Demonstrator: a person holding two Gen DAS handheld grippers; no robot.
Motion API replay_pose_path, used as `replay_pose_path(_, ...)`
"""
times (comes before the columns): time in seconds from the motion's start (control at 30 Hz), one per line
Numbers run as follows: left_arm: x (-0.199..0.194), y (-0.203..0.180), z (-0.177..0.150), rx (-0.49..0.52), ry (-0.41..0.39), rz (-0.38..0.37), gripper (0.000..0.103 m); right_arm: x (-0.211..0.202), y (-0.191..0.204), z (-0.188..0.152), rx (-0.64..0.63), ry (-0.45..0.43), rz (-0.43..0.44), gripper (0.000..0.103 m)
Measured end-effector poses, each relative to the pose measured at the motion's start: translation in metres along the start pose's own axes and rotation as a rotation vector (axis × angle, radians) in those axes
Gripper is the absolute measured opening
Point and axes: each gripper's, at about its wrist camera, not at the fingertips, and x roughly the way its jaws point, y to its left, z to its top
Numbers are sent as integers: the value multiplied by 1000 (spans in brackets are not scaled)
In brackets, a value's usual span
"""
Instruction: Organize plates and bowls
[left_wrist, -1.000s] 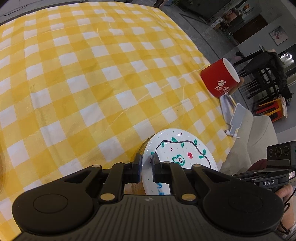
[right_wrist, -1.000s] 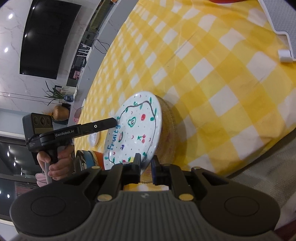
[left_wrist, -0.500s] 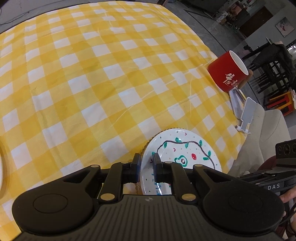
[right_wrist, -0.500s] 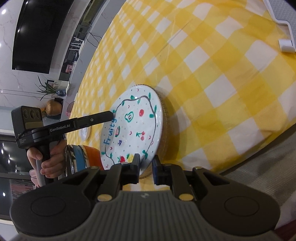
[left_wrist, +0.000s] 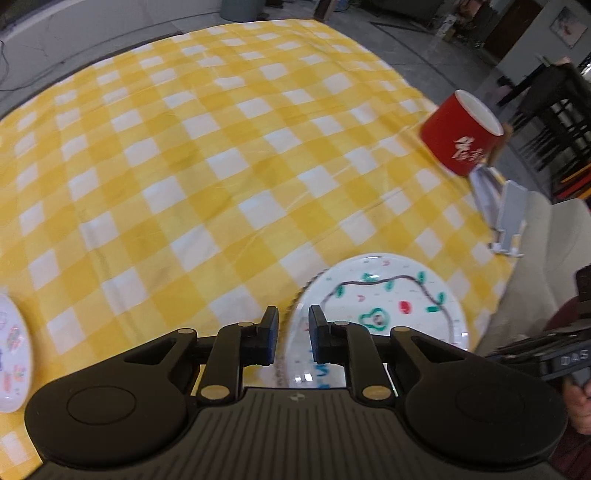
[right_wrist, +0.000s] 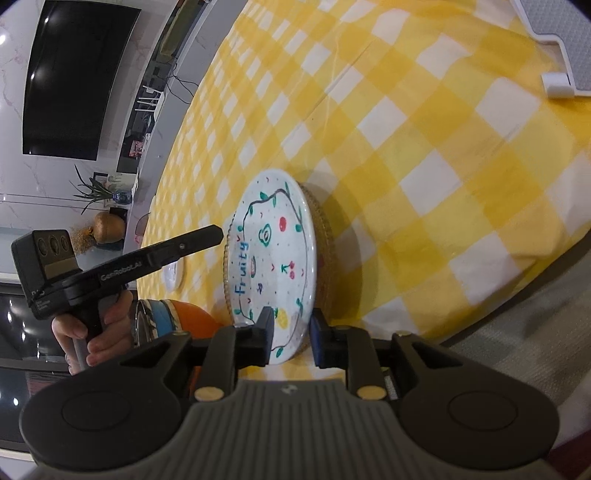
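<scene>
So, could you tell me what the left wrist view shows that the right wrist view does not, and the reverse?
Only the left wrist view shows the red mug at the table's far edge and a second plate at the left border. Only the right wrist view shows the striped bowl, the wall screen and the word "Fruity" in full. Both show the fruit-painted plate on its woven mat, the checked cloth, and opening jaws astride the plate's rim.

A white plate (right_wrist: 275, 258) painted with fruit, a vine border and the word "Fruity" lay flat on a woven mat (right_wrist: 325, 236) near the table's edge. A second white patterned plate (left_wrist: 11, 354) lay at nine o'clock, well apart.
</scene>
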Motion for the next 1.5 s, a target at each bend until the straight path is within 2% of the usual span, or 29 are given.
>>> replay_pose_path(0.1, 0, 2, 0, -2, 5, 11, 19, -1, 0, -1, 1, 7, 4, 24)
replay_pose_path(0.33, -5, 7, 1, -26, 4, -5, 19, 3, 3, 0, -2, 14, -3, 25)
replay_pose_path(0.43, -6, 9, 1, -33, 4, -15, 19, 3, 3, 0, -4, 4, -26, 30)
replay_pose_path(0.7, -11, 12, 1, -44, -9, -11, 21, 8, 3, 0, -32, 4, -49, 31)
replay_pose_path(0.93, -21, 18, 0, -71, -39, 43, 24, 11, 9, -1, -92, -13, -93, 31)
replay_pose_path(1.0, -29, 19, 1, -88, -63, 64, 29, 12, 12, -2, -123, -21, -117, 32)
replay_pose_path(1.03, -34, 19, 1, -97, -87, 85, 31, 13, 12, -2, -130, -23, -124, 33)
replay_pose_path(1.07, -38, 19, 2, -108, -108, 114, 34, 14, 12, -2, -134, -24, -132, 39)
replay_pose_path(1.1, -43, 20, 2, -119, -125, 147, 36, 14, 13, -2, -136, -27, -140, 51)
replay_pose_path(1.17, -51, 20, 1, -129, -146, 213, 37, 13, 16, -3, -153, -38, -139, 58)
replay_pose_path(1.23, -60, 21, 0, -141, -169, 252, 39, 11, 20, -5, -181, -63, -163, 71)
replay_pose_path(1.3, -69, 22, -2, -164, -194, 272, 42, 8, 23, -6, -210, -96, -197, 75)
replay_pose_path(1.33, -74, 23, -4, -179, -208, 281, 43, 6, 23, -6, -217, -110, -205, 80)
replay_pose_path(1.43, -85, 23, -12, -217, -249, 308, 46, 0, 23, -5, -217, -136, -188, 88)
replay_pose_path(1.5, -90, 23, -18, -230, -258, 353, 47, -4, 24, -4, -215, -163, -182, 91)
